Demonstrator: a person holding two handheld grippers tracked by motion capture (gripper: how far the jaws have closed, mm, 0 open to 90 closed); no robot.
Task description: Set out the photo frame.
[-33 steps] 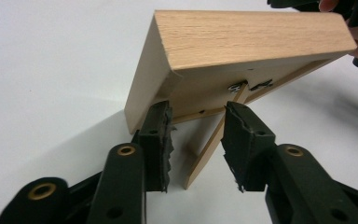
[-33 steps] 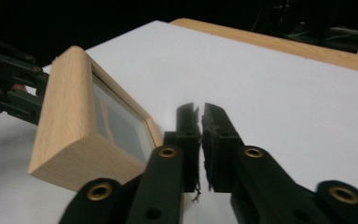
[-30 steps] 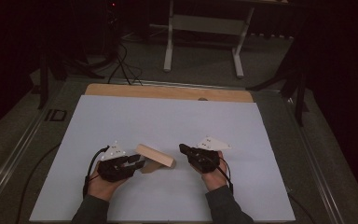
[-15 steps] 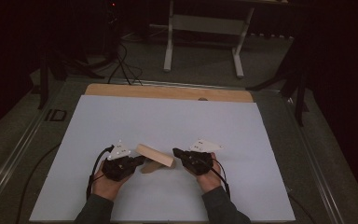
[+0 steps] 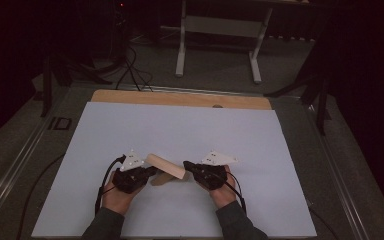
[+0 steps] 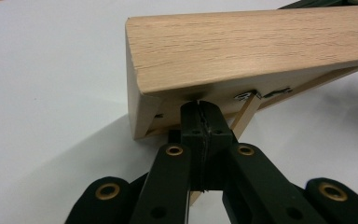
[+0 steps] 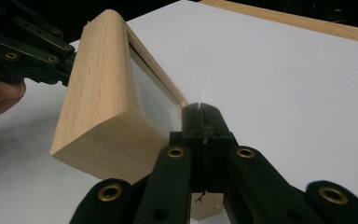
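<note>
Picture frame (image 5: 166, 167) of pale wood, low and centre in the high view, raised at a slant off the white table (image 5: 190, 130) between the two grippers. Left gripper (image 5: 152, 172) at the frame's left end, right gripper (image 5: 186, 165) at its right end, both held from below by the person's hands.

Progress, as a judgement: frame already picked up and steadied from both sides, its back leg apparently not yet swung out, so standing it upright on the table probably still to come.

Left gripper view: underside of the frame (image 6: 242, 46) across the upper half, a thin wooden leg (image 6: 244, 114) on a small metal hinge running down to the right, and the left gripper (image 6: 200, 109) with jaws clenched together, tips pressed up under the frame's back just left of that leg. Impossible to tell whether anything thin is pinched there.

Right gripper view: the other face instead, with the glass (image 7: 151, 100) set inside the wooden border (image 7: 98, 102), and the right gripper (image 7: 200, 112) with jaws likewise clenched, tips against the border's front edge; no held part visible between them. Upper left of that picture: left gripper (image 7: 67, 65) touching the frame's far end.

High view alone: whole table and both forearms, but jaws too small to read.
</note>
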